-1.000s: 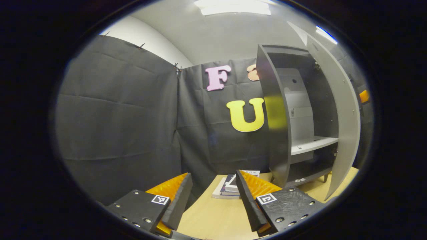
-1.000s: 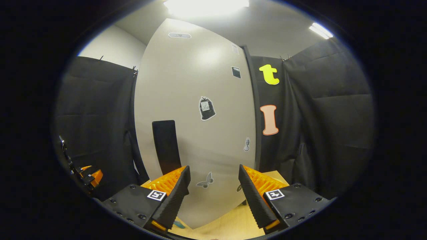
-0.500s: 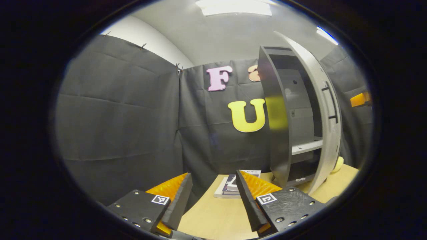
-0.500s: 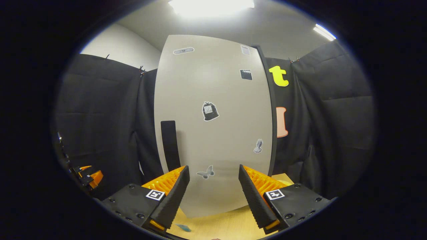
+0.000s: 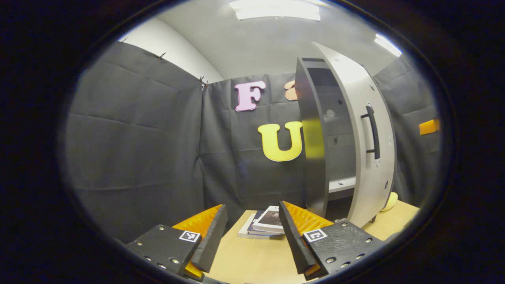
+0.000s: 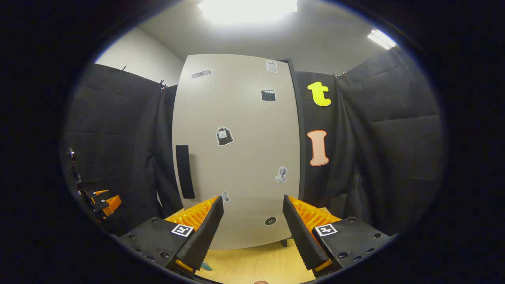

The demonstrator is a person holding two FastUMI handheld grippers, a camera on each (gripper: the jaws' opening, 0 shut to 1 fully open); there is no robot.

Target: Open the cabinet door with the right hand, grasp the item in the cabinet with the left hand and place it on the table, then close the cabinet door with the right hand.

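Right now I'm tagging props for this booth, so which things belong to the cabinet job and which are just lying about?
Job:
cabinet
cabinet door, nearly shut
door handle
table
right gripper, open

Lying about:
stacked books
yellow object behind the door

- Light comes from a ceiling lamp (image 6: 246,8) at the top of the right gripper view; it is overexposed, pure white.
- The cabinet door (image 6: 236,154) is evenly lit, with a soft shadow beside its handle (image 6: 185,171).
- Straight edges bend strongly near the rim of both views.
- In the left gripper view the cabinet (image 5: 315,138) interior is dim.
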